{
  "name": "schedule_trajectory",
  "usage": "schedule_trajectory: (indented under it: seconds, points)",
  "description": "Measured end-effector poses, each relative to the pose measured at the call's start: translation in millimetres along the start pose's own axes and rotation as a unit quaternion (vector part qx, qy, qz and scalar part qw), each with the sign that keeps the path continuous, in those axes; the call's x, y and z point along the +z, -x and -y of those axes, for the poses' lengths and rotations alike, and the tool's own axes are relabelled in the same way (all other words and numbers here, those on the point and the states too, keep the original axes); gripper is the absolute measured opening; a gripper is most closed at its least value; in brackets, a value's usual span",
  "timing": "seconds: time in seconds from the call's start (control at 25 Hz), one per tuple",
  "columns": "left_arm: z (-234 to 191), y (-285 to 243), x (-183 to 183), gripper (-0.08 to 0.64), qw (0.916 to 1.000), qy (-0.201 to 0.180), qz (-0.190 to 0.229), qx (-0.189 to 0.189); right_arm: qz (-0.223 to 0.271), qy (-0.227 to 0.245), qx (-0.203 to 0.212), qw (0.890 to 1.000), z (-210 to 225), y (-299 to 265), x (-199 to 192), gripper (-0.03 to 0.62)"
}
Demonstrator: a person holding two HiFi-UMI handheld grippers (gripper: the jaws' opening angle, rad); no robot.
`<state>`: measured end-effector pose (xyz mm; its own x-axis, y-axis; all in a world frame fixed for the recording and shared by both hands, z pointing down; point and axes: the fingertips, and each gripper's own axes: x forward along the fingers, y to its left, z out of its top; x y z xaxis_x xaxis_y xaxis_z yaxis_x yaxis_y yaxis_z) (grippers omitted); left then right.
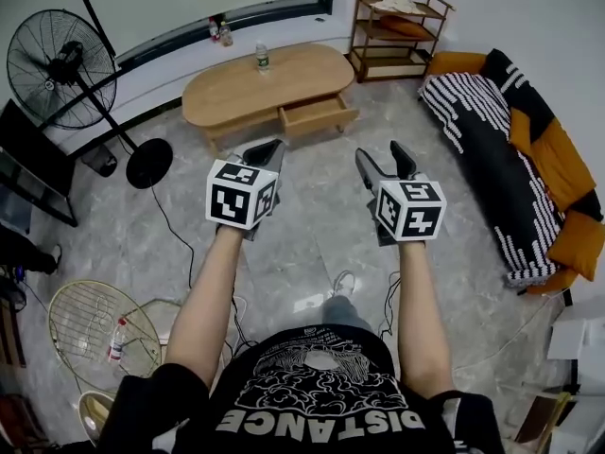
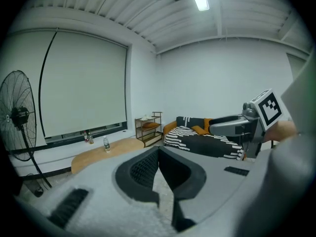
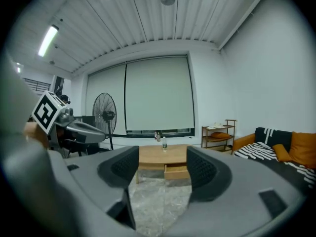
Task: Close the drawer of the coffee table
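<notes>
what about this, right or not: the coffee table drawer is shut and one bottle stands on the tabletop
No: the head view shows the drawer pulled open, not shut. One bottle does stand on top of the coffee table.

The head view looks steeply down from above the person's arms onto the floor [image 1: 312,244], with the table [image 1: 267,83] well ahead near the top. The left tool [image 2: 158,152] view sits low behind its jaws and faces the striped sofa [image 2: 197,139], the table off to its left. The right tool [image 3: 163,164] view faces the table's drawer [image 3: 176,171] squarely from well back. All three share the table, water bottle [image 3: 164,143] and wooden shelf [image 3: 217,135].
</notes>
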<state>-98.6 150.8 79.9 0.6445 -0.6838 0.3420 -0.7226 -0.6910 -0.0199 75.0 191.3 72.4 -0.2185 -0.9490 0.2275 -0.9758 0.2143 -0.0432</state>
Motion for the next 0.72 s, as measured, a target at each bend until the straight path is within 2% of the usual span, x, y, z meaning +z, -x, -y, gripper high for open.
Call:
schedule_trajectory:
  seconds: [0.36, 0.72]
  points:
    - [-25, -104, 36, 0.002, 0.9986, 0.023, -0.013, 0.046, -0.014, -0.002, 0.046, 0.999, 88, -96, 23, 0.321]
    - [-38, -165, 44, 0.002, 0.9951, 0.041, -0.031, 0.084, -0.037, -0.003, 0.092, 0.995, 137, -160, 19, 0.342]
